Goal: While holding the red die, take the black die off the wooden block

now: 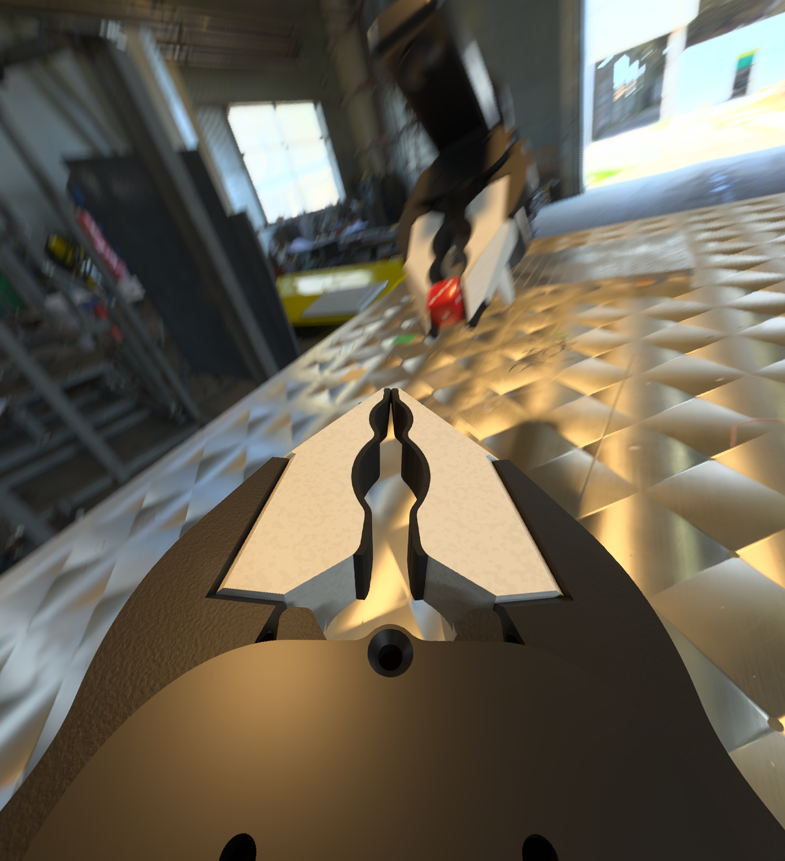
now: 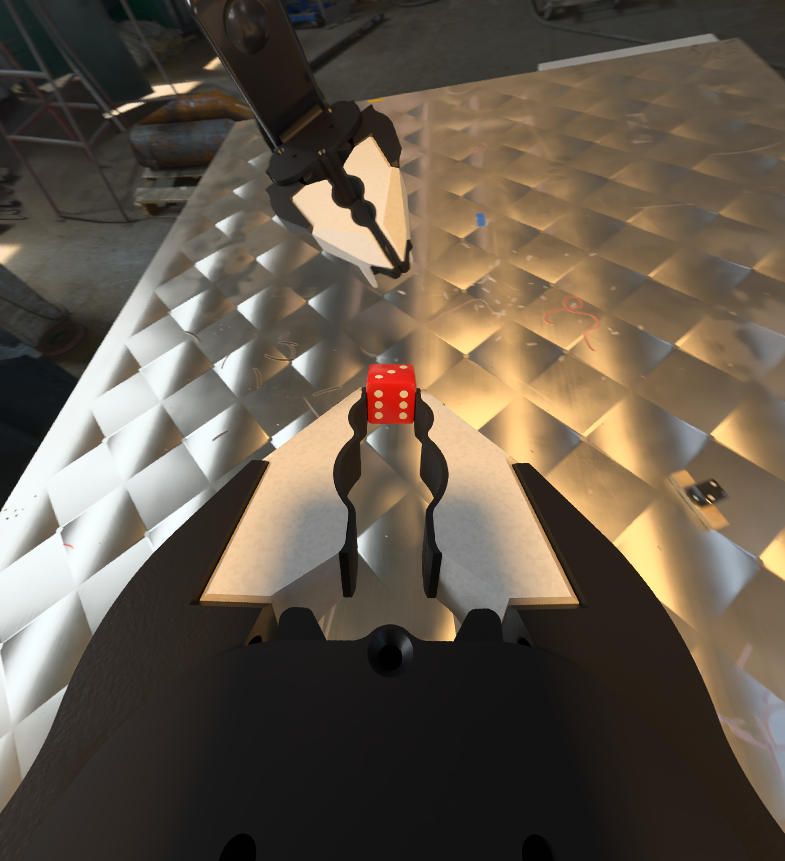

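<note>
My right gripper (image 2: 391, 396) is shut on the red die (image 2: 390, 394) at its fingertips, above the shiny quilted metal table (image 2: 614, 279). The die has cream pips. In the left wrist view the right gripper (image 1: 451, 321) shows farther off, blurred, with the red die (image 1: 446, 300) between its fingers. My left gripper (image 1: 390, 393) is shut and empty, its tips touching, above the table (image 1: 660, 419). It also shows in the right wrist view (image 2: 397, 270), beyond the red die, shut. No black die and no wooden block are in either view.
A small metal hinge-like piece on a pale strip (image 2: 702, 496) lies on the table at the right. A small blue mark (image 2: 480, 219) is farther back. The table's left edge (image 2: 115, 335) drops to a workshop floor with scaffolding and clutter.
</note>
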`<state>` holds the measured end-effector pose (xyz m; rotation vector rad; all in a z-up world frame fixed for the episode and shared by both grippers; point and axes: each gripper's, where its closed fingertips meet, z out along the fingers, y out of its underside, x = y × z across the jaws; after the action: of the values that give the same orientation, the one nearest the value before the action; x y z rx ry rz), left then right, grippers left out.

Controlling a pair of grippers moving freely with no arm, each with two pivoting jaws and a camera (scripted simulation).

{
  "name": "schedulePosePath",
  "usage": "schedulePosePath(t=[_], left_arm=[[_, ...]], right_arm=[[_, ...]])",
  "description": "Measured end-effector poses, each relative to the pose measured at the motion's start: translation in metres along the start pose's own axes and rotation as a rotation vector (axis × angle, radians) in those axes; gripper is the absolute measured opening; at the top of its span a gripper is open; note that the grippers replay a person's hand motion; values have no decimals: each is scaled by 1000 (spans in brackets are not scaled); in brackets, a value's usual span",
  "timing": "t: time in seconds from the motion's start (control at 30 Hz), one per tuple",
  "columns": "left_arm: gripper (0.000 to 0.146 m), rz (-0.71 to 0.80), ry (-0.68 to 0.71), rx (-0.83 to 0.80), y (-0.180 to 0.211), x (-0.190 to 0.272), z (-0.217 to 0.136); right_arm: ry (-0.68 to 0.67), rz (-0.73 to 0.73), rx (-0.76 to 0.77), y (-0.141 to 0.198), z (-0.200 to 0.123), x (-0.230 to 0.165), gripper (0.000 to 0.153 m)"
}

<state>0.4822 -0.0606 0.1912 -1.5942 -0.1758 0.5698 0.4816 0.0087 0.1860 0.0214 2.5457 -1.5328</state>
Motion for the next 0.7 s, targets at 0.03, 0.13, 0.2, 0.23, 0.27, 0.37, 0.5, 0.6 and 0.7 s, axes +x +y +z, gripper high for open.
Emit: schedulePosePath(t=[0.03, 0.13, 0.2, 0.23, 0.27, 0.37, 0.5, 0.6, 0.7], left_arm=[[0, -32, -35, -60, 10, -9, -1], [13, -63, -131, -353, 56, -34, -6], [19, 0, -165, -518, 80, -48, -5], [20, 32, -169, -571, 89, -56, 0], [19, 53, -162, -603, 97, -62, 7], [18, 18, -29, -736, 130, -75, 31], [15, 65, 133, -798, 163, -101, 52], [12, 121, 227, -817, 185, -113, 54], [15, 72, 284, -818, 197, -116, 57]], right_arm=[[23, 3, -1, 1, -5, 3, 19], [98, 18, 31, 1, -24, 14, 19], [142, 17, 47, 1, -36, 19, 19], [159, 16, 54, 1, -42, 21, 19], [170, 16, 62, 1, -46, 22, 19], [179, 7, 80, 0, -54, 22, 19], [183, -22, 77, 0, -58, 18, 19], [181, -42, 74, -1, -60, 15, 19], [182, -49, 79, -1, -62, 15, 19]])
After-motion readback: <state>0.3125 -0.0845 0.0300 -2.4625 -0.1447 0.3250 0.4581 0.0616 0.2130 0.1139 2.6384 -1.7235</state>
